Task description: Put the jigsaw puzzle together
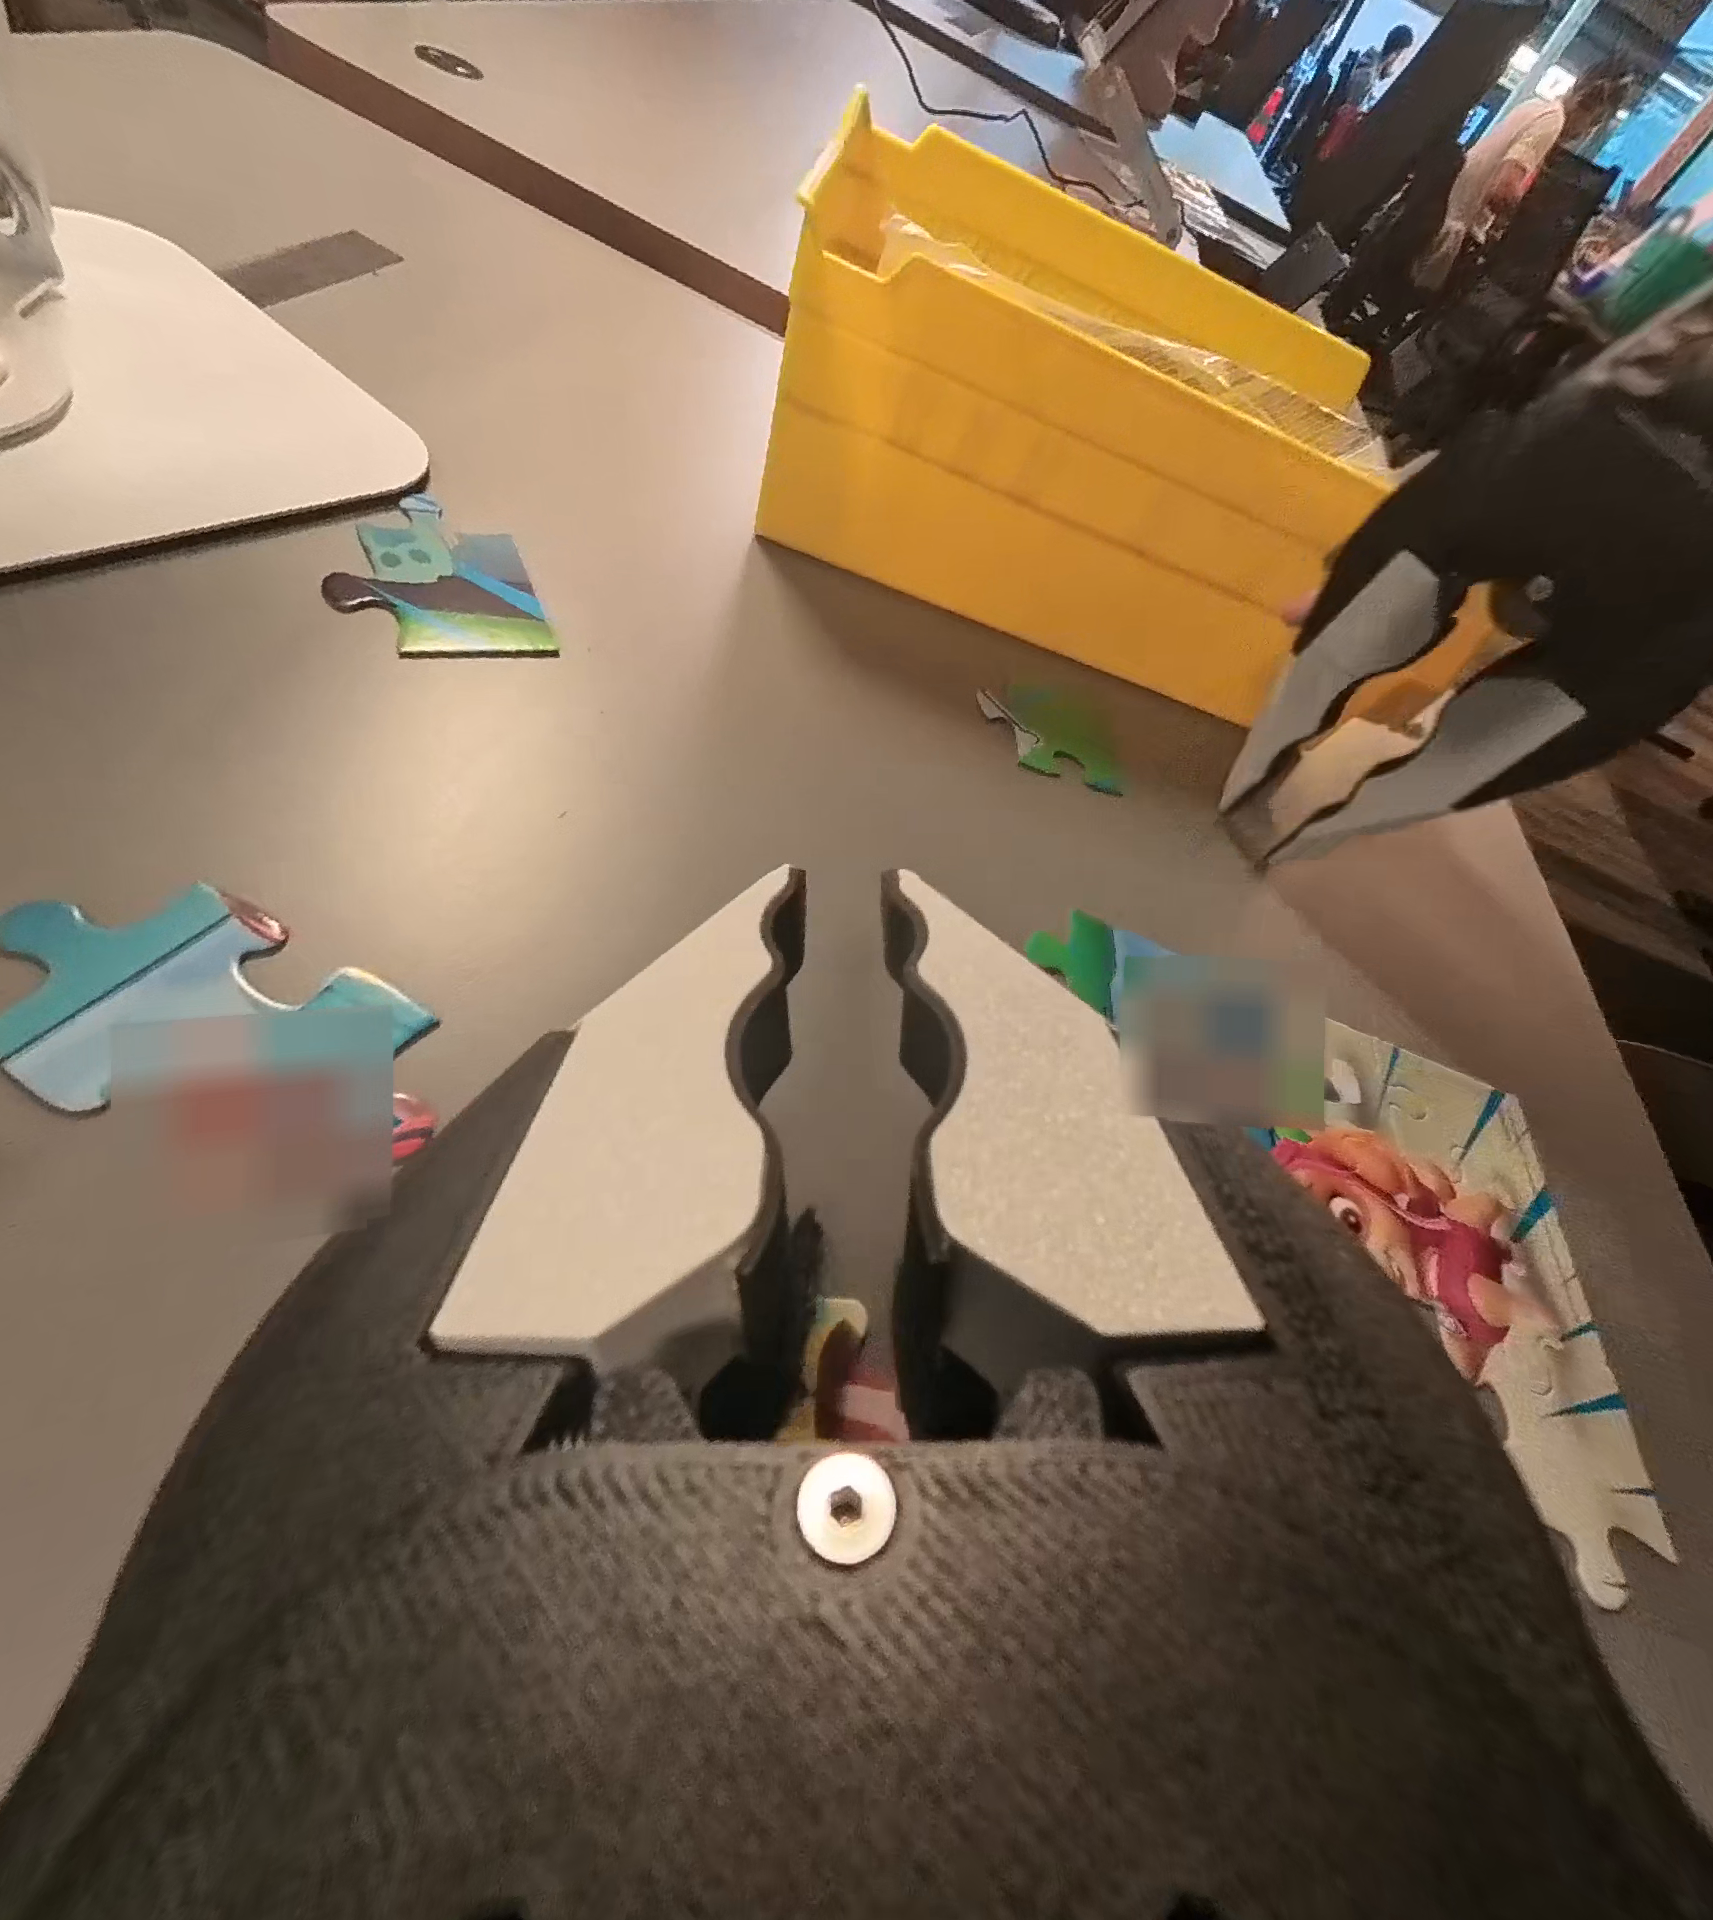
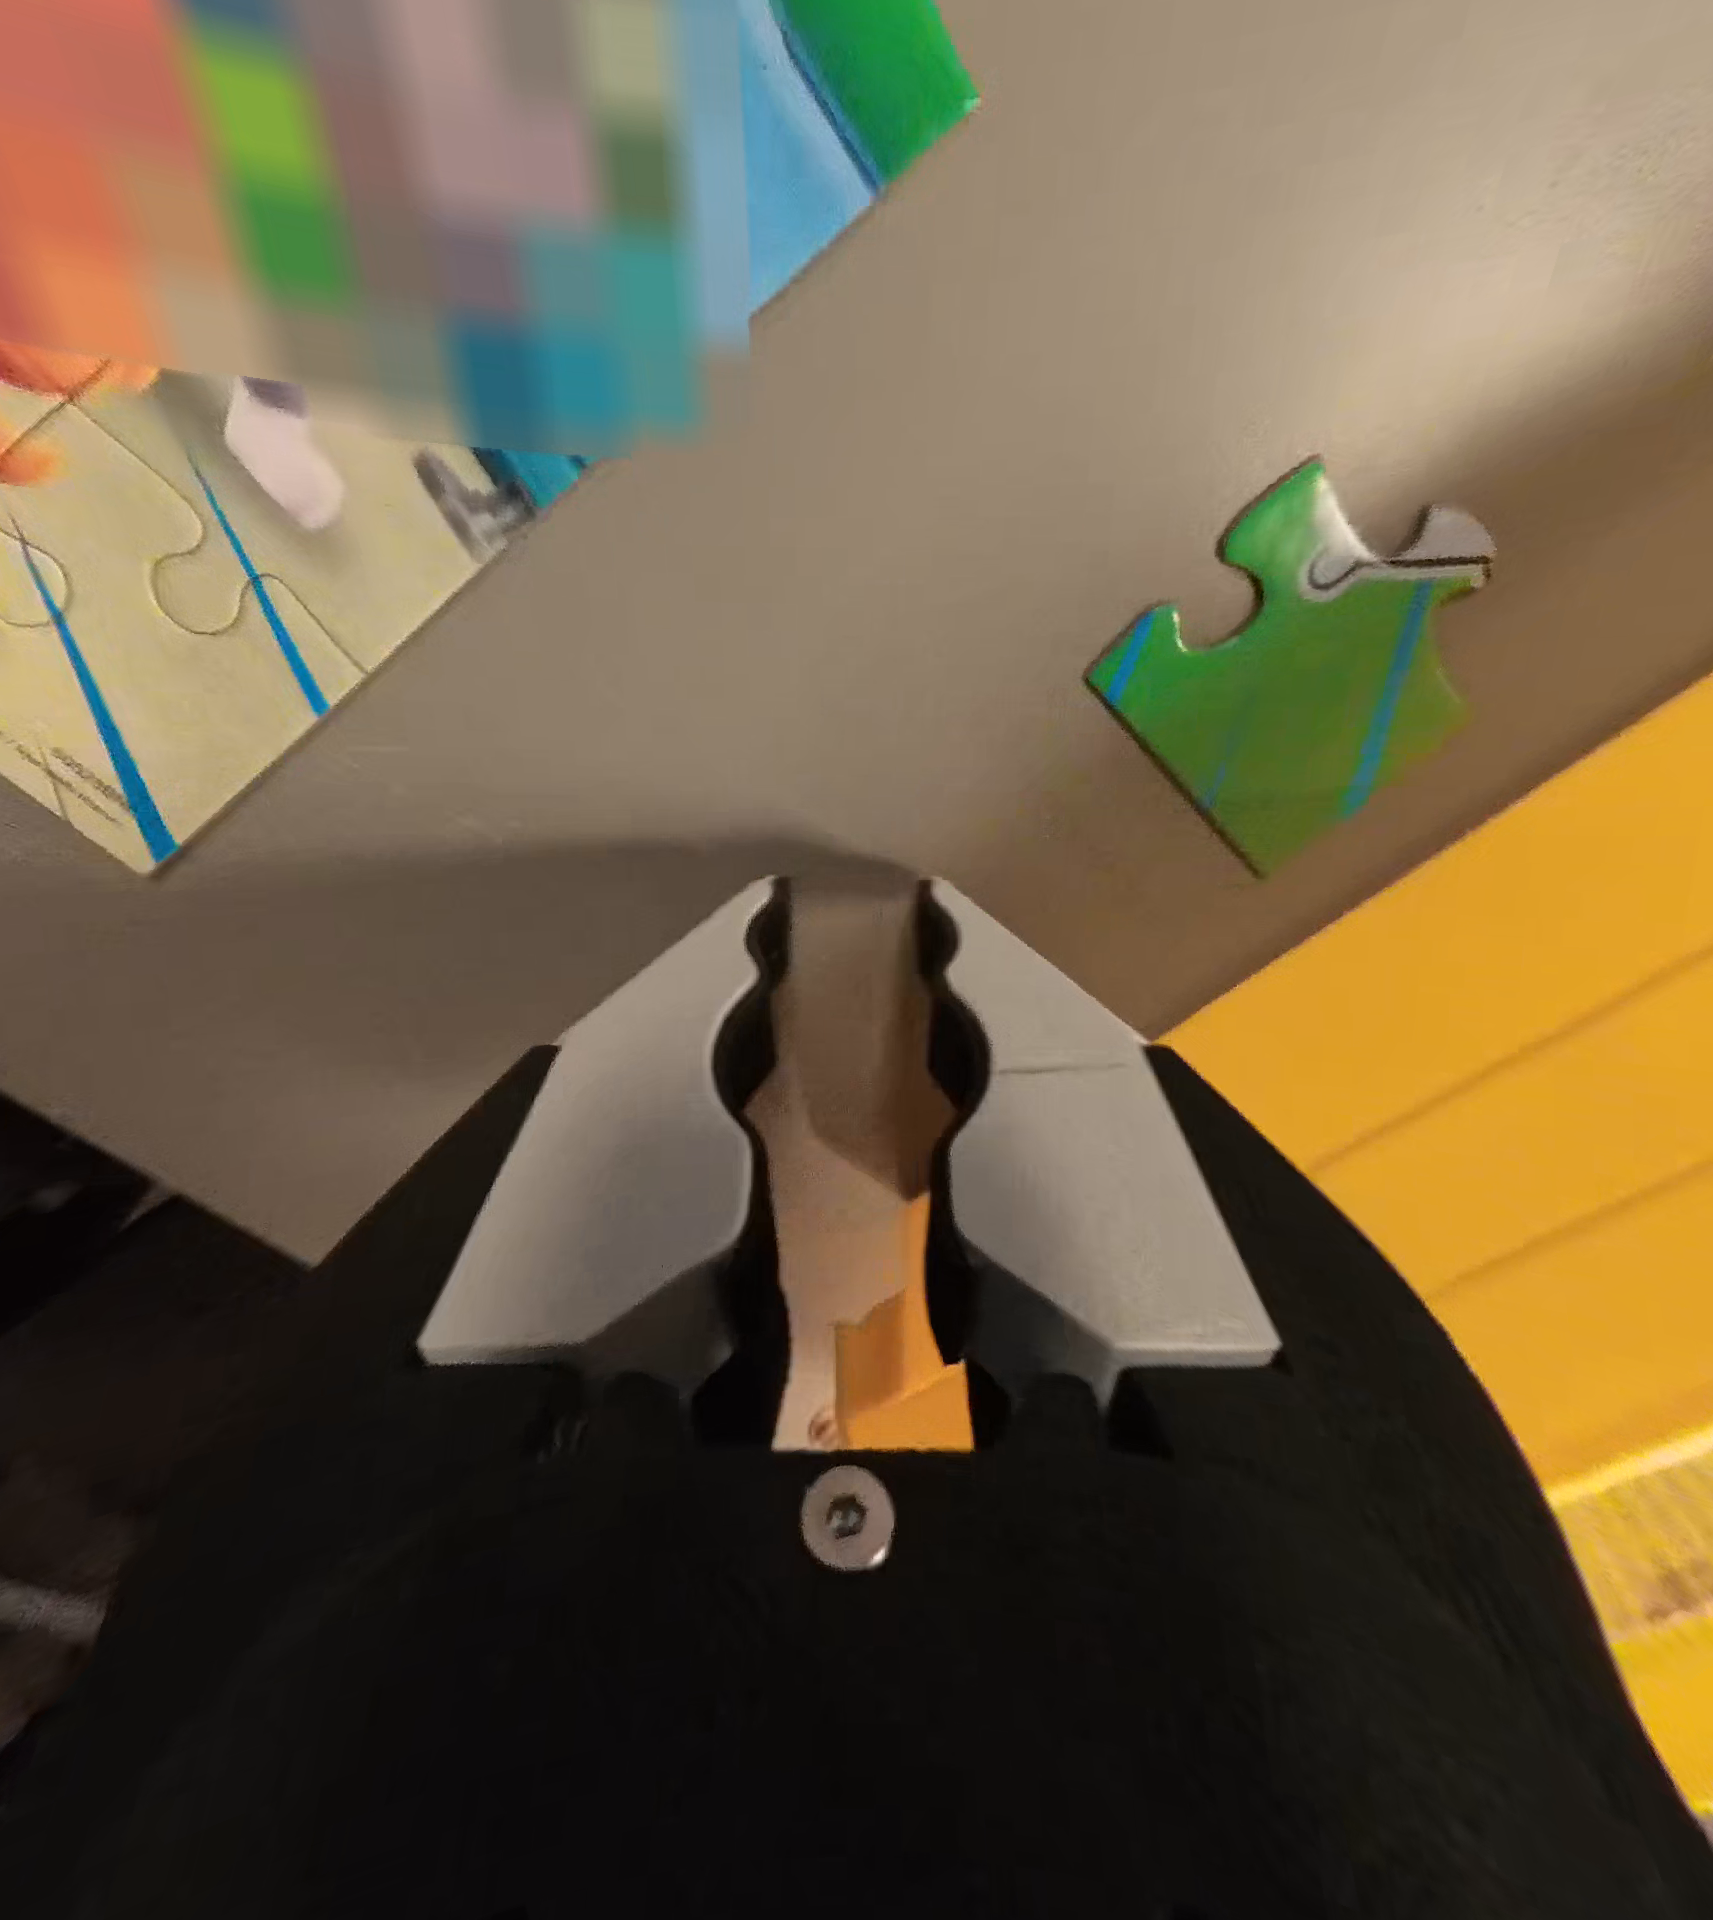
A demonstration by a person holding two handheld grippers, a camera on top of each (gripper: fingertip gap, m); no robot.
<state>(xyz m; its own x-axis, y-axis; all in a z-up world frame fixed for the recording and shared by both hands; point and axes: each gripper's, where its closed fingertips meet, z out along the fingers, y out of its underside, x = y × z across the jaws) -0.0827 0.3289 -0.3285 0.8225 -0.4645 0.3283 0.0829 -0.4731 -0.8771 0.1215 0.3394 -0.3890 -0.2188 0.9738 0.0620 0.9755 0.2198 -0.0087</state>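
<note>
**Two grippers over a table of scattered puzzle pieces**

The grey table (image 1: 623, 790) fills most of both views; at upper right of the left wrist view stands a stack of yellow bins (image 1: 1039, 457), with a white monitor base (image 1: 135, 395) at upper left. A partly assembled puzzle (image 1: 1454, 1299) lies at the right edge, near the table's edge; loose pieces lie about — a blue one (image 1: 156, 987) at left, a teal and green one (image 1: 462, 592) above it, a green piece (image 2: 1299, 675) just beside the bins.

The left gripper (image 1: 843, 894) hovers at centre frame, its jaws a narrow slit apart with only bare table showing between them. The right gripper (image 2: 850, 894) points down at the table near the green piece, fingertips (image 1: 1278, 821) apparently touching the surface, though blur makes this unsure; its jaws stand slightly apart, nothing gripped.
</note>
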